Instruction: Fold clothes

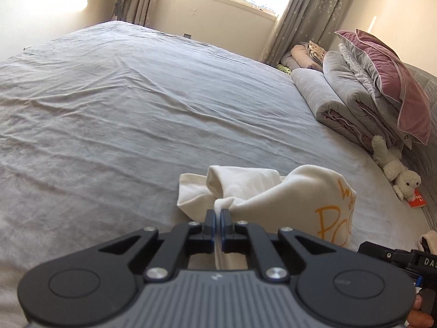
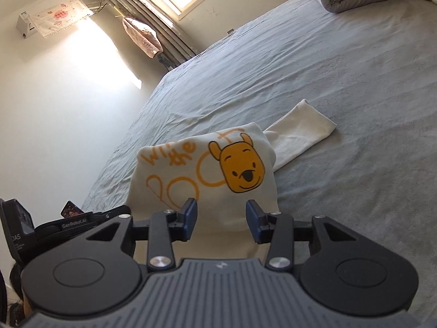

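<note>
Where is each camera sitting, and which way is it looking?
Left wrist: sits on the left gripper, looking across the bed toward the window; jaws pinch the cream shirt; fingers show.
Right wrist: sits on the right gripper, jaws open, facing the shirt's bear print.
Shared: shirt, bed, window.

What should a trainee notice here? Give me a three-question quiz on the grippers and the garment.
1. True or false: the left gripper is pinching the cream shirt.
2. How do the right gripper jaws stand? A) shut on the fabric B) apart, pads off the fabric
3. Which part of the shirt lies flat on the grey bed sheet, beyond the bear print?

Key
1. True
2. B
3. A sleeve
</note>
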`<state>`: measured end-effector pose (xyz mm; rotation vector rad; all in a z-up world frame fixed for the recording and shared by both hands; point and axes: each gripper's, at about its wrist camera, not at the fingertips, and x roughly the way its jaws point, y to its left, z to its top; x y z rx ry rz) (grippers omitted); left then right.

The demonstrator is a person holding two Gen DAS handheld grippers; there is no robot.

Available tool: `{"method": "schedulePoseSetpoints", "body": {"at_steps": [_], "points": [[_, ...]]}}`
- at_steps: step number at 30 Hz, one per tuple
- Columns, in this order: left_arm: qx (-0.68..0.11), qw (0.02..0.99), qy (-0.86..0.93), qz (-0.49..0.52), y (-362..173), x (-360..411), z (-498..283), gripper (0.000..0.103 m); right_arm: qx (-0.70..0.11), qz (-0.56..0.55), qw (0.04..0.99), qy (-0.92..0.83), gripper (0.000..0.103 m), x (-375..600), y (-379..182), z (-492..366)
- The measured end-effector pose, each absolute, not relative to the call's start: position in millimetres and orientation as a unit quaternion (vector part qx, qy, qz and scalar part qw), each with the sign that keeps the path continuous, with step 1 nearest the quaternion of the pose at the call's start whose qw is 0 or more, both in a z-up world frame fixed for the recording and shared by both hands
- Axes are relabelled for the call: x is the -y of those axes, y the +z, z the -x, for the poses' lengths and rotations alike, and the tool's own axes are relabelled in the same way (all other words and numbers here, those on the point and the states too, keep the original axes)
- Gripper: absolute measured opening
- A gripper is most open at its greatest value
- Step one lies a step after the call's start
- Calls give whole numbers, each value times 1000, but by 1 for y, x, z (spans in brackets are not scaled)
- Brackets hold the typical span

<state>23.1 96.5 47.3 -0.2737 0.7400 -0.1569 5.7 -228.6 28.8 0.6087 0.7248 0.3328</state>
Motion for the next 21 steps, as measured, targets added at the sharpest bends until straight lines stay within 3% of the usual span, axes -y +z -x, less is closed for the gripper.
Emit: {"method": "schedulePoseSetpoints", "body": {"at_steps": [21], "points": [[-390,902,70,171,11,-203,-42,4,-362,-255,894,62,65,182,-14,-58]]}}
